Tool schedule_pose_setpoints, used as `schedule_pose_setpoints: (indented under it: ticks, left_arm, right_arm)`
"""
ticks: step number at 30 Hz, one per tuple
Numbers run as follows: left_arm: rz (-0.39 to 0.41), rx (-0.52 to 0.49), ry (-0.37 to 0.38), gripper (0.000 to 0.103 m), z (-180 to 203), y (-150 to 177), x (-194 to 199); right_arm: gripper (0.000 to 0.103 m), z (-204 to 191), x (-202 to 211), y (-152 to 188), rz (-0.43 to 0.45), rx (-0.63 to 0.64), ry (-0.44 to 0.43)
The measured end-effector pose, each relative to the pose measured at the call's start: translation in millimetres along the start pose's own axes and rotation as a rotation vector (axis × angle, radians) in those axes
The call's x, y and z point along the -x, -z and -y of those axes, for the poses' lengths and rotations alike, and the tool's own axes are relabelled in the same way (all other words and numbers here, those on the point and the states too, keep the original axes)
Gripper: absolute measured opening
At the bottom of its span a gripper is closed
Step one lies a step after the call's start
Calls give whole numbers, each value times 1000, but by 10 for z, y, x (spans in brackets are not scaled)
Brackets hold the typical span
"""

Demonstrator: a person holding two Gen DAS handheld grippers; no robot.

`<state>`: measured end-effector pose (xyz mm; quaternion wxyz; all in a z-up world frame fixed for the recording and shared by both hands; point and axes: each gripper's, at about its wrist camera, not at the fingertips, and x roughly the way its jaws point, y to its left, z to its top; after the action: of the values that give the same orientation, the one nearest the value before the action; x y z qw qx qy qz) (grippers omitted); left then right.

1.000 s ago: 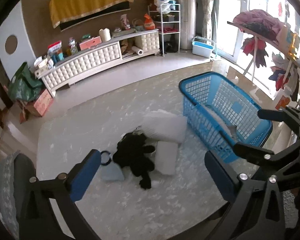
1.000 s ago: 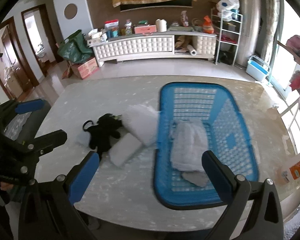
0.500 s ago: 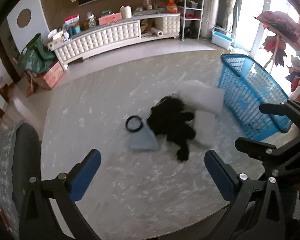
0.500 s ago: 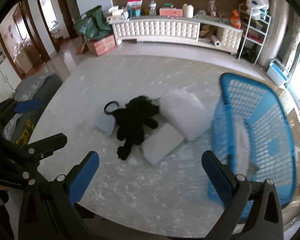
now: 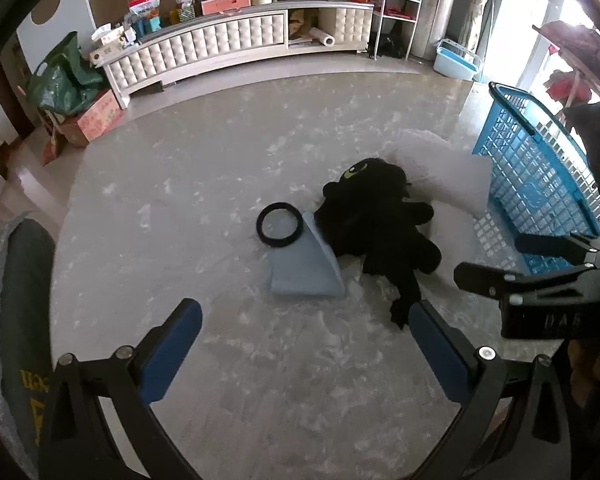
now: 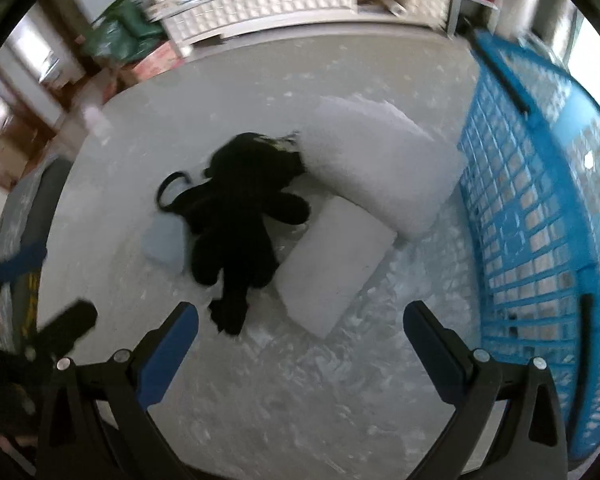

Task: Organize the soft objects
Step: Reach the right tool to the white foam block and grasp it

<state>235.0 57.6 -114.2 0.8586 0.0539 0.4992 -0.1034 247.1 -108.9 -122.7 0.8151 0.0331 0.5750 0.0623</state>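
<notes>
Both grippers hang empty with jaws spread wide, the right gripper (image 6: 300, 344) over the flat white pad (image 6: 334, 266), seemingly the next pick for the blue basket (image 6: 540, 216) just beside. The black plush toy (image 6: 240, 224) touches its left edge; the left gripper (image 5: 306, 340) faces the blue cloth (image 5: 304, 266).

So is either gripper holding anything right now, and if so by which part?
Nothing is held. The left gripper and the right gripper are both open above the table, clear of the black plush toy and the pillows.

Marble table (image 5: 180, 208), tufted white sideboard (image 5: 228, 46), bright window (image 5: 536, 20)
</notes>
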Motion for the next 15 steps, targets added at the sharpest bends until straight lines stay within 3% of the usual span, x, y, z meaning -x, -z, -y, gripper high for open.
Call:
schedule_pose_setpoints:
  ticks: [10, 15]
  left_arm:
    - [-13, -58, 57, 103, 66, -267, -498]
    - [-22, -70, 84, 103, 89, -363, -651]
  right_arm:
    - [103, 198, -358, -191, -53, -125, 92]
    - [103, 253, -431, -267, -39, -171, 128]
